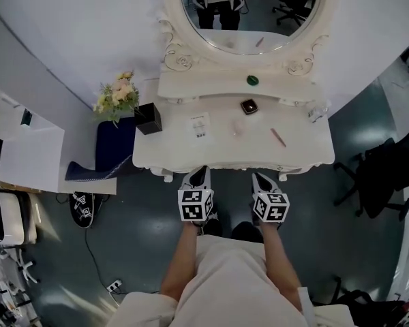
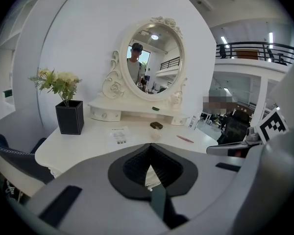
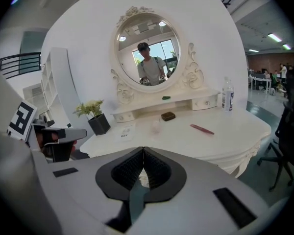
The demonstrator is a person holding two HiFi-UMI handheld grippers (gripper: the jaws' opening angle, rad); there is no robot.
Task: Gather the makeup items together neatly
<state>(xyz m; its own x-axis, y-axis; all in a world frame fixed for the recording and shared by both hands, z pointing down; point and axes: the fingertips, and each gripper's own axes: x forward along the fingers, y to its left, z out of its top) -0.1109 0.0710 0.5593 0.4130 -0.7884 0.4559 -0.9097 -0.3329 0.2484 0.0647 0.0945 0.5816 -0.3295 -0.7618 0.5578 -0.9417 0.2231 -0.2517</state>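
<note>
Bench (image 1: pixel 170 152) is carrying one pink pencil (image 1: pixel 278 137), one dark compact (image 1: pixel 249 106), one sheet (image 1: pixel 200 127), print illegible; left hand-held gripper (image 1: pixel 199 176), right hand-held gripper (image 1: pixel 262 179) are hovering closed, empty.

This is a staged corner inside a big open workspace, a lab or studio hall rather than a home. Ahead of the left tool (image 1: pixel 199 176) and right tool (image 1: pixel 260 180), a white dressing-table tabletop (image 1: pixel 170 152) with an ornate oval mirror (image 1: pixel 249 9) stands against a curved white backdrop wall (image 1: pixel 75 39). Off to the right of the right tool are a black office chair (image 1: pixel 385 176), a railed mezzanine (image 2: pixel 250 48) and strip ceiling lights (image 3: pixel 274 36). The floor (image 1: pixel 136 216) below the tools is glossy grey, with a cable (image 1: pixel 88 247) running to a power strip (image 1: pixel 114 286).
</note>
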